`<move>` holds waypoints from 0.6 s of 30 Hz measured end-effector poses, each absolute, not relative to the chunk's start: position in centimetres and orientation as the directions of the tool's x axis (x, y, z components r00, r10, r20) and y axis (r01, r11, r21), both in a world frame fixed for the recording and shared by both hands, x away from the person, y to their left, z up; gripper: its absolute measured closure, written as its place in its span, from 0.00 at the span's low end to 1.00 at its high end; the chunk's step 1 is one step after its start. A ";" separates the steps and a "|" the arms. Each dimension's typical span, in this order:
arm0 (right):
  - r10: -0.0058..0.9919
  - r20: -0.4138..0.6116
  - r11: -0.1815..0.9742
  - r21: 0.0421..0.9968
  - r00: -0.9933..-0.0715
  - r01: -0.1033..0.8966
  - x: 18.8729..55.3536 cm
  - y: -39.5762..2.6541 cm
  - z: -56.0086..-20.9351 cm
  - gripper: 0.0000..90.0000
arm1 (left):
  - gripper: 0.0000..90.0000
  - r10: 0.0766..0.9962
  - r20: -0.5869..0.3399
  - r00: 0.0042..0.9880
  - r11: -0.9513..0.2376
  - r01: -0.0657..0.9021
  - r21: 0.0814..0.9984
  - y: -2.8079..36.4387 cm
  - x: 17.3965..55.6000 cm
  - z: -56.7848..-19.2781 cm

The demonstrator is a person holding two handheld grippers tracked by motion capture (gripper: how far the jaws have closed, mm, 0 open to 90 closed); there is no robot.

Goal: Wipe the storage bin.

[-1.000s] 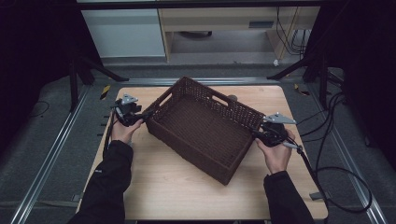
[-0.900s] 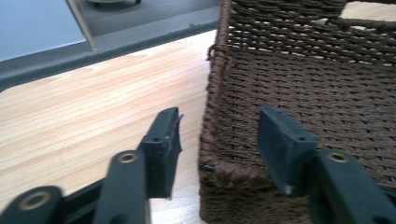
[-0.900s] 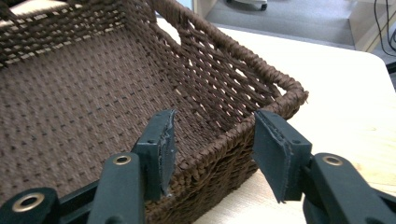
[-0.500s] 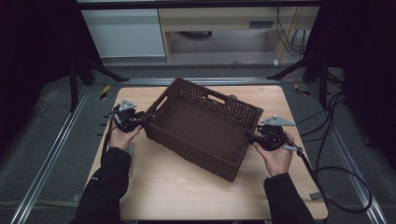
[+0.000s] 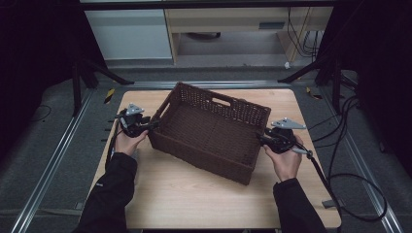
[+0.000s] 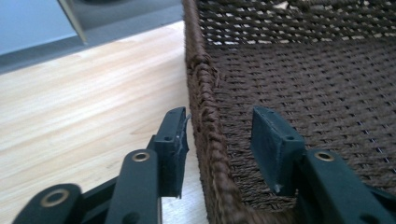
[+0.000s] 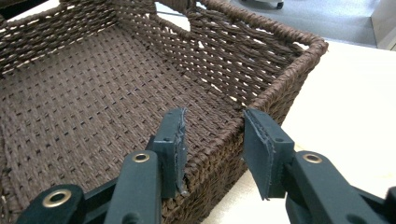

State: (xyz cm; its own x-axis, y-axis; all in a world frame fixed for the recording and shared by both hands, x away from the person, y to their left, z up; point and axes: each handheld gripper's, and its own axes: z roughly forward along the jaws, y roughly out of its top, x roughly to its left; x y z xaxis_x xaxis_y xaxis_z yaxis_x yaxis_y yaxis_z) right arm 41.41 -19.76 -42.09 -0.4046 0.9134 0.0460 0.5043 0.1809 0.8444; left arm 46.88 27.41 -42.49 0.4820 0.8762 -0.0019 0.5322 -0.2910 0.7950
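An empty dark brown woven basket [image 5: 199,156] rests at an angle on the wooden table [image 5: 194,201]. My left gripper [image 5: 154,125] is at its left end wall, and in the left gripper view [image 6: 217,135] the jaws straddle the rim [image 6: 205,93]: one pad outside against the weave, the other inside with a gap. My right gripper [image 5: 260,138] is at the right end wall; its jaws [image 7: 212,140] straddle that rim [image 7: 261,100] without clamping it. Both pairs of jaws have just been closing around the walls.
Metal rails [image 5: 53,160] run along both sides of the table. Black cables [image 5: 350,179] trail off on the right. A low cabinet and shelf [image 5: 218,24] stand beyond the far edge. Bare wood lies in front of the basket.
The basket has turned slightly and its far corner has shifted a little to the left. Both hands stay at its two ends.
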 end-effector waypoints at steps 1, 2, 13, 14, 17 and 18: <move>0.913 0.049 0.178 0.845 -0.404 0.505 41.5 -19.8 -42.1 0.66 | 0.63 0.873 0.005 0.488 -0.303 0.532 0.790 27.3 47.0 -42.7; 0.911 0.049 0.181 0.845 -0.409 0.504 41.6 -19.8 -42.1 0.66 | 0.65 0.865 -0.005 0.501 -0.302 0.530 0.793 27.3 47.0 -42.8; 0.899 0.065 0.183 0.842 -0.432 0.508 40.6 -20.3 -41.3 0.66 | 0.75 0.877 -0.036 0.479 -0.265 0.546 0.795 27.3 45.0 -42.7; 0.899 0.063 0.187 0.839 -0.433 0.511 40.6 -20.2 -41.4 0.67 | 0.75 0.878 -0.028 0.478 -0.272 0.545 0.793 27.4 44.7 -42.7; 0.899 0.065 0.189 0.834 -0.432 0.518 40.7 -20.0 -41.6 0.67 | 0.76 0.877 -0.045 0.478 -0.258 0.549 0.795 27.4 43.7 -42.7; 0.899 0.063 0.192 0.833 -0.433 0.520 40.8 -20.0 -41.7 0.67 | 0.76 0.876 -0.045 0.481 -0.260 0.548 0.795 27.4 43.4 -42.7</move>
